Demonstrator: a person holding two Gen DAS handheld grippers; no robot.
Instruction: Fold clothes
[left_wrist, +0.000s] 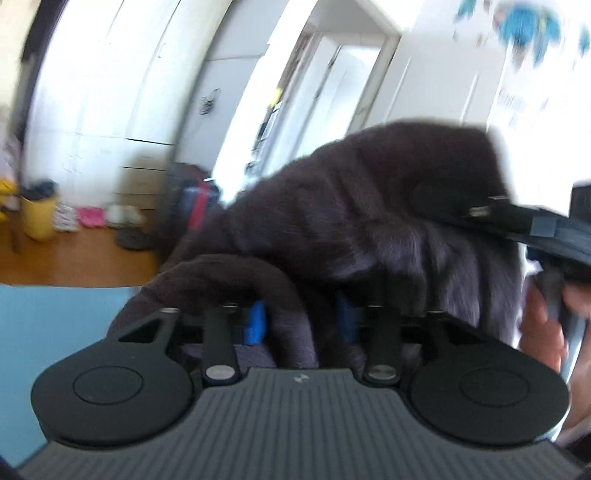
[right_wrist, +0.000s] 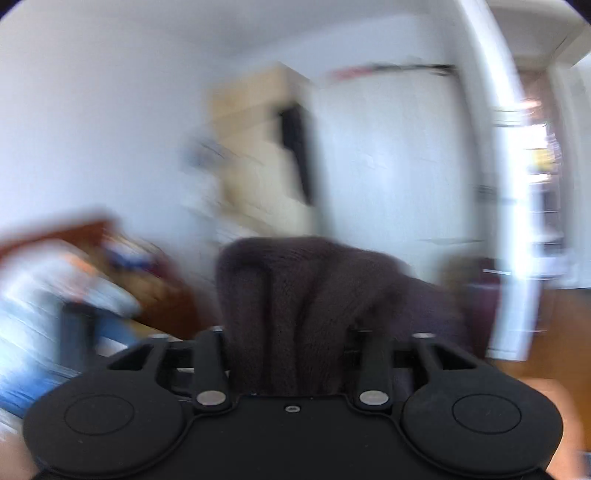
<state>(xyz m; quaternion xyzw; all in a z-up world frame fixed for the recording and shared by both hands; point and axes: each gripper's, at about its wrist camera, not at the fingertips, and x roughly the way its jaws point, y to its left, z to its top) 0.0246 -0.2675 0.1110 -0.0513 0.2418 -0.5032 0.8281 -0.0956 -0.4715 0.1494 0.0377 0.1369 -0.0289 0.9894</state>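
Note:
A dark brown fuzzy garment (left_wrist: 351, 221) hangs bunched in the air between both grippers. My left gripper (left_wrist: 301, 317) is shut on a fold of it; the blue finger pads (left_wrist: 255, 321) show at either side of the cloth. The right gripper's body (left_wrist: 546, 225) enters the left wrist view from the right, against the garment's upper edge, with a hand behind it. In the right wrist view my right gripper (right_wrist: 291, 332) is shut on a thick bunch of the same garment (right_wrist: 314, 291), which hides the fingertips. Both views are motion-blurred.
A blue surface (left_wrist: 55, 332) lies below at the left. Beyond it are a wooden floor (left_wrist: 74, 254), a yellow bin (left_wrist: 38, 216), shoes, white cupboards and a doorway. The right wrist view shows a white wall, a beige cabinet (right_wrist: 258, 158) and blurred bedding (right_wrist: 44, 280) at the left.

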